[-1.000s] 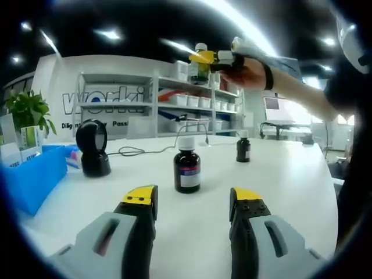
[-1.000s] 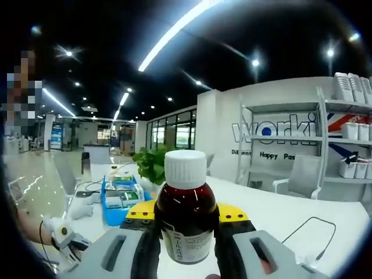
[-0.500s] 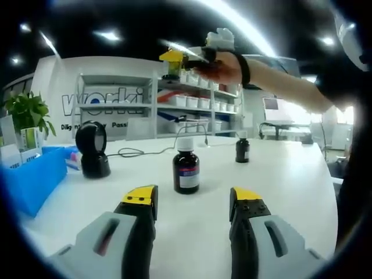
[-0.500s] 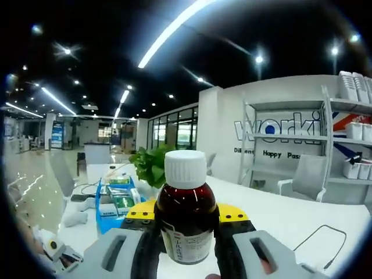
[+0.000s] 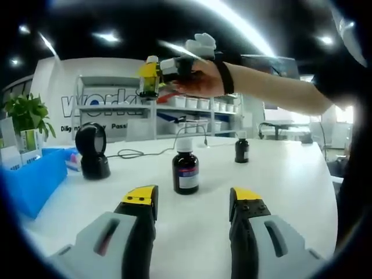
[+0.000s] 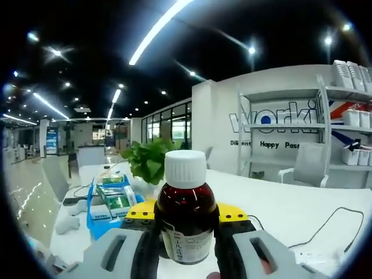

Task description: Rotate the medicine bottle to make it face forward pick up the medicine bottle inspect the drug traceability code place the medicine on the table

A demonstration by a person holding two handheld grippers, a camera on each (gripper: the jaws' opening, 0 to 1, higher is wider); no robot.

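Observation:
In the right gripper view my right gripper (image 6: 187,216) is shut on a dark brown medicine bottle (image 6: 186,218) with a white cap and a white label, held upright high over the table. The left gripper view shows that same right gripper (image 5: 152,78) in a person's hand up in front of the shelves, the bottle (image 5: 149,77) between its yellow tips. My left gripper (image 5: 192,200) is open, low over the white table (image 5: 279,174). A second brown bottle (image 5: 185,170) stands ahead of it, and a third, smaller bottle (image 5: 242,149) stands farther back to the right.
A black barcode scanner (image 5: 93,149) with a cable stands left of the bottles. A blue tray (image 5: 36,177) and a potted plant (image 5: 28,116) sit at the far left; the tray (image 6: 103,203) and plant (image 6: 150,161) appear below the held bottle. Shelves (image 5: 192,104) line the back wall.
The right gripper with its bottle has swung leftward in the left gripper view, from above the middle bottle to above the scanner. The left gripper has not moved.

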